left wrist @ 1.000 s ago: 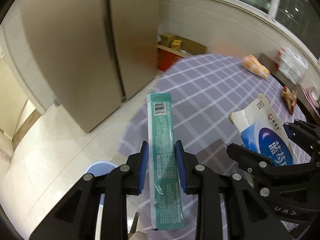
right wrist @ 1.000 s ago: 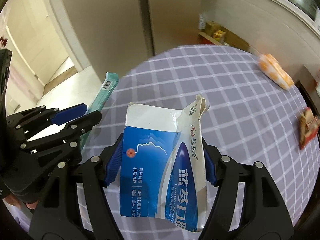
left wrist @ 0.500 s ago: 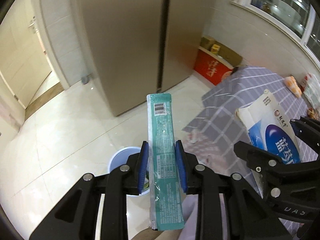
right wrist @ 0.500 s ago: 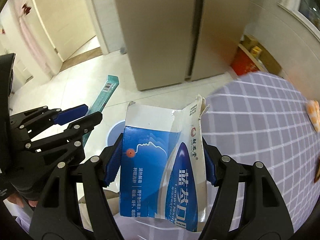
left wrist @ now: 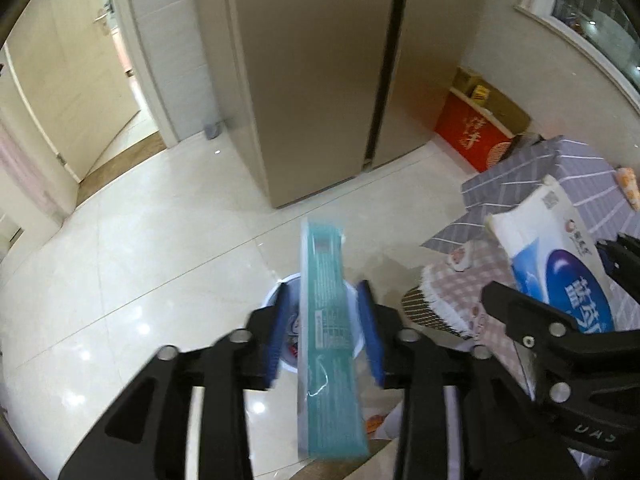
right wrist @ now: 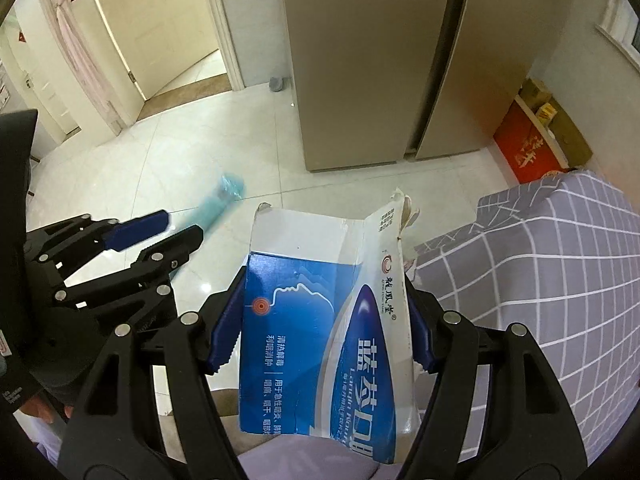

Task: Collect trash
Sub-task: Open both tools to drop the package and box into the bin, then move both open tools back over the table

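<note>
- Left gripper (left wrist: 326, 332) has just spread; the blurred green packet (left wrist: 328, 336), at lower centre, is loose over the bin (left wrist: 276, 300).
- Right gripper (right wrist: 320, 320) pinches the blue box (right wrist: 320, 340); its drop likely follows.

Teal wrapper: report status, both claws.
Left claw open, teal wrapper loose between pads, above trash bin. Right claw shut on blue carton. Nothing blocking the bin.

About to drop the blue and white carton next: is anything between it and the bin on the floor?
Nothing solid shows on the floor route. The bin sits below the open left gripper, and the teal package is in the gap over it. The right gripper holds the carton beside that, so the left gripper crowds the opening.
</note>
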A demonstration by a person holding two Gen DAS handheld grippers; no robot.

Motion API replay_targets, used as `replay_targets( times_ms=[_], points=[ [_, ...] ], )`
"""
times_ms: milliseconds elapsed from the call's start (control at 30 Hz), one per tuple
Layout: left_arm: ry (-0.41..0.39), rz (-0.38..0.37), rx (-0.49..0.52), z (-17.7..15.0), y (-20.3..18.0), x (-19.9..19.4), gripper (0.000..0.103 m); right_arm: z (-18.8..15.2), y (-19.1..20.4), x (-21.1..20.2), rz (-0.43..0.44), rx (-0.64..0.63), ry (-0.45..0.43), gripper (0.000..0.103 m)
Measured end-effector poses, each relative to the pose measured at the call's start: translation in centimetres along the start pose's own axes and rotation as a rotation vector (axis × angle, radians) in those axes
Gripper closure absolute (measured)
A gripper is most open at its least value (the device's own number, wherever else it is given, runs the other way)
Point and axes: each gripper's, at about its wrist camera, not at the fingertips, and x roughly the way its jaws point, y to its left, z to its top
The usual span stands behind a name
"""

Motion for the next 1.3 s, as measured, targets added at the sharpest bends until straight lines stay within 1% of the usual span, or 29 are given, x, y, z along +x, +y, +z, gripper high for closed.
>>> replay_targets(
  times_ms=[33, 133, 400, 500, 567, 667, 700, 733, 833, 900, 1100, 1300],
  points=[
    [-0.003, -0.001, -0.002, 0.0, 0.2, 0.2, 0.056, 0.0, -0.1, 0.2, 0.004, 0.008, 0.006, 0.036],
    [0.004, -0.009, -0.011, -0.1, 0.9, 0.5, 0.05, 0.0, -0.1, 0.8, 0.004, 0.016, 0.02, 0.036],
    [0.037, 0.028, -0.039, -1.1, 2.6, 1.1, 0.049, -0.3, 1.7, 2.3, 0.01, -0.001, 0.062, 0.035],
    [0.038, 0.047, -0.052, -1.6, 3.5, 0.9, 0.044, -0.2, 2.5, 2.7, 0.022, -0.01, 0.075, 0.035],
    [0.039, 0.061, -0.069, -2.0, 4.3, 0.8, 0.043, -0.1, 3.0, 3.0, 0.031, -0.012, 0.082, 0.035],
    [0.042, 0.092, -0.107, -2.6, 6.1, 0.4, 0.042, 0.4, 4.0, 3.5, 0.033, -0.015, 0.087, 0.032],
    [0.045, 0.1, -0.119, -2.7, 6.6, 0.3, 0.041, 0.6, 4.2, 3.7, 0.027, -0.011, 0.092, 0.026],
    [0.047, 0.111, -0.135, -2.8, 7.1, 0.2, 0.04, 0.8, 4.3, 3.9, 0.021, -0.001, 0.097, 0.023],
    [0.049, 0.13, -0.162, -3.3, 8.4, -0.1, 0.038, 1.3, 4.4, 4.1, 0.032, 0.029, 0.088, 0.022],
    [0.052, 0.136, -0.174, -3.7, 8.9, -0.3, 0.038, 1.3, 4.6, 4.4, 0.043, 0.032, 0.105, 0.022],
    [0.059, 0.143, -0.199, -3.9, 9.4, -0.3, 0.038, 0.3, 4.7, 4.7, 0.032, 0.008, 0.128, 0.022],
    [0.052, 0.134, -0.167, -3.6, 8.5, -0.6, 0.038, -0.1, 3.6, 3.8, 0.024, 0.016, 0.118, 0.022]
  ],
)
